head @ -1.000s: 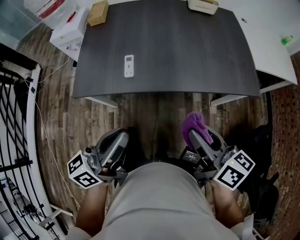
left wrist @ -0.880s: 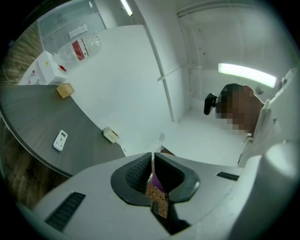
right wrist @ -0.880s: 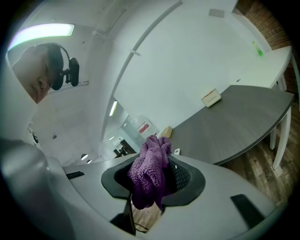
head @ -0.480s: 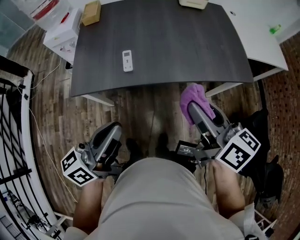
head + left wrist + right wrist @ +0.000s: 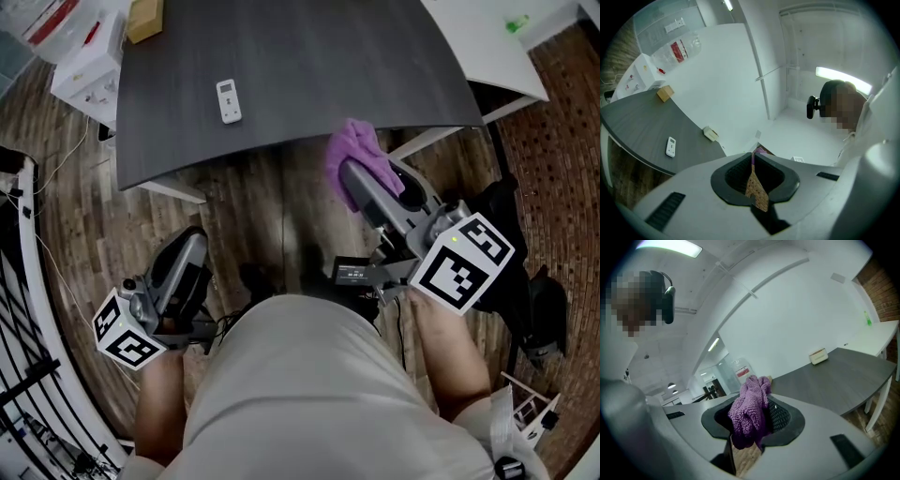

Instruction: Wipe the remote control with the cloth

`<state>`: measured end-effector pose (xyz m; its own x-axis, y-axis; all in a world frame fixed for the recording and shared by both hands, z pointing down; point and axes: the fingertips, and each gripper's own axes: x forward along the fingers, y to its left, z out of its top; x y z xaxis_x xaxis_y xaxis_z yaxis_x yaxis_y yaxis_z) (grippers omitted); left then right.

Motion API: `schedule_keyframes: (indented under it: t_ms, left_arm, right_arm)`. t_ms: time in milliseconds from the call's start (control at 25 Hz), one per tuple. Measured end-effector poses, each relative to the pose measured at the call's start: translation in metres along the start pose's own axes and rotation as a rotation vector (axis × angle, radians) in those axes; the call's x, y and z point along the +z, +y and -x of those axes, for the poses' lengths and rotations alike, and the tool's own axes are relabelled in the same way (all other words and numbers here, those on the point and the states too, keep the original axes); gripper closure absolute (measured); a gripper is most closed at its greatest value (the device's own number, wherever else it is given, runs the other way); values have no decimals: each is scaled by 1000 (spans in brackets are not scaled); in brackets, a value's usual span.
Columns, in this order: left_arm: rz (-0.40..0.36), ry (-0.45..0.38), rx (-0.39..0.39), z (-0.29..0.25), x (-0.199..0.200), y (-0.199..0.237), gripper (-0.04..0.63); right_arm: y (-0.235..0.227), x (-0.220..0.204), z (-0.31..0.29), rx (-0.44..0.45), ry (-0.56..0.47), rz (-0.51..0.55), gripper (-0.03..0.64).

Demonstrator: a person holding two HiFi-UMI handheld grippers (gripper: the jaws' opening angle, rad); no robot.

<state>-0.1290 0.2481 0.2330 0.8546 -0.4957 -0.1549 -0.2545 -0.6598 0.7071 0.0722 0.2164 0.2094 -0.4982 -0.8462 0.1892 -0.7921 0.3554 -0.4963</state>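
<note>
right gripper (image 5: 352, 180): clamped on bunched purple terry cloth (image 5: 354, 150), now lifted to near edge of dark grey table (image 5: 328, 56) | left gripper (image 5: 190, 246): closed, empty, low | small white remote control (image 5: 228, 101): far left, unwiped

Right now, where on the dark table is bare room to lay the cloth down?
The wide patch between the remote control and the right edge of the dark table is bare. The far edge holds a cardboard box at the left corner and a beige box.

Dark table (image 5: 328, 75): remote (image 5: 229, 100), probably box (image 5: 145, 19)
</note>
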Motion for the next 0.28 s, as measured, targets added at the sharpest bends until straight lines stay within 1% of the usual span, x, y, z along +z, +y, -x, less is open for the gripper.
schedule_keyframes:
  t_ms: [280]
  left_arm:
    - [-11, 17, -26, -5, 2, -2, 574]
  right_arm:
    - [4, -2, 1, -20, -3, 23, 488]
